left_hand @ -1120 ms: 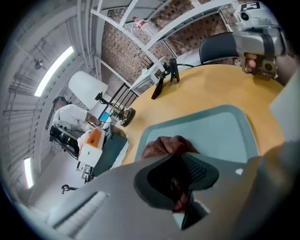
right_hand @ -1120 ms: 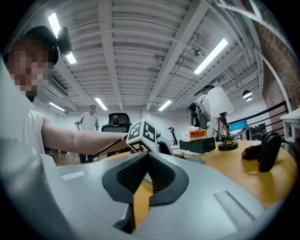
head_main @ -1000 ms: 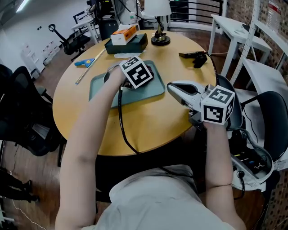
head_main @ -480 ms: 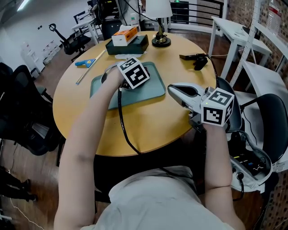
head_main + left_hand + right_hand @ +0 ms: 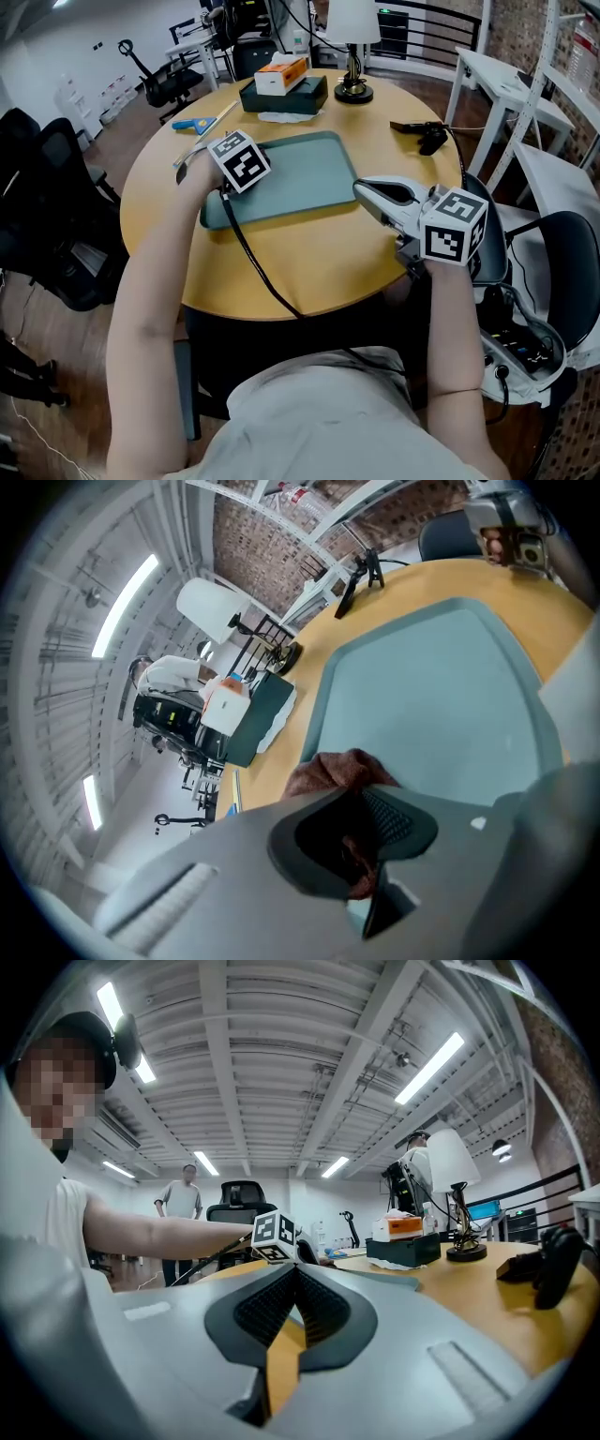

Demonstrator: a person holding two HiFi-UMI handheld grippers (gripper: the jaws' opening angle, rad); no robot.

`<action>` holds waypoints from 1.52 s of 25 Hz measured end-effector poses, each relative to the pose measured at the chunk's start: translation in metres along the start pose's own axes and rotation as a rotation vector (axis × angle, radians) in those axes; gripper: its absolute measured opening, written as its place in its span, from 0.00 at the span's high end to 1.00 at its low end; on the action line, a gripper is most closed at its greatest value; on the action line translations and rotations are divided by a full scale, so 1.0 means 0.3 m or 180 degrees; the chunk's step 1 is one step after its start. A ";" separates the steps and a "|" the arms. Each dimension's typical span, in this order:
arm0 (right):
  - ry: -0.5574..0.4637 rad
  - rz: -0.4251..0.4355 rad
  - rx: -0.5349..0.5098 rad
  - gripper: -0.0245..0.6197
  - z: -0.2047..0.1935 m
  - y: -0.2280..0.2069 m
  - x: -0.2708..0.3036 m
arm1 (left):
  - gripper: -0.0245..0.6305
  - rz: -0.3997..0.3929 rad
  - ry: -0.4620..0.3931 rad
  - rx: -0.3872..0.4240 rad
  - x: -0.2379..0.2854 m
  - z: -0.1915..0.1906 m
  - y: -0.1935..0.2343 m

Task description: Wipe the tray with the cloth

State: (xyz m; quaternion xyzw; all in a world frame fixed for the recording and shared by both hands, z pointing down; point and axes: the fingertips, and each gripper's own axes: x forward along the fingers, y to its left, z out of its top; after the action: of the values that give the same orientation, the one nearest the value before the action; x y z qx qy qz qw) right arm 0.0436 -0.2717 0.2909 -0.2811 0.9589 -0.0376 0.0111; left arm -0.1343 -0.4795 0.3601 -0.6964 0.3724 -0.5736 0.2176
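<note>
The cloth (image 5: 339, 769), a reddish-brown rag, sits bunched at the near-left edge of the tray (image 5: 305, 173), pinched between the jaws of the left gripper (image 5: 356, 829). A crumpled lobe pokes out past the jaw tips and another fold hangs down inside the gap. It looks soft, limp and very light, so it will likely fold under itself rather than lie flat. The hold is best kept on a thick gather of fabric, since a single thin layer could slip free when dragged. From the head view the cloth itself is hidden under the gripper. The tray is a shallow grey-green piece with rounded corners and a low rim, probably stiff, light and smooth. Under a pressed wipe it may skate across the wooden table (image 5: 309, 267), so pressure should be modest or the rim steadied. The right gripper (image 5: 362, 189) hovers just off the tray's right corner, its jaws pressed together with nothing between them and only a thin slit showing. Farther back stand a dark box (image 5: 283, 95) with an orange carton on top, a lamp base (image 5: 353, 91) and a black device (image 5: 424, 132).
</note>
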 end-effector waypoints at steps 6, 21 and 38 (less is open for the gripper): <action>0.0020 0.0026 -0.0013 0.96 -0.002 0.009 0.016 | 0.39 0.0275 0.0253 -0.0066 -0.011 -0.141 0.050; 0.0043 0.0004 0.0042 0.96 -0.023 -0.021 0.006 | 0.40 0.0507 0.0055 -0.0045 0.038 -0.120 0.077; -0.0024 -0.0081 0.0066 0.96 -0.015 -0.064 -0.038 | 0.40 0.0230 -0.0328 0.0223 0.107 0.306 -0.018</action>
State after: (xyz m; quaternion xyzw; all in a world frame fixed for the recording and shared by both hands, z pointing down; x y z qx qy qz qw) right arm 0.0634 -0.2815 0.2967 -0.2932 0.9548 -0.0466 0.0172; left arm -0.0426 -0.5122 0.3619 -0.7031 0.3653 -0.5415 0.2812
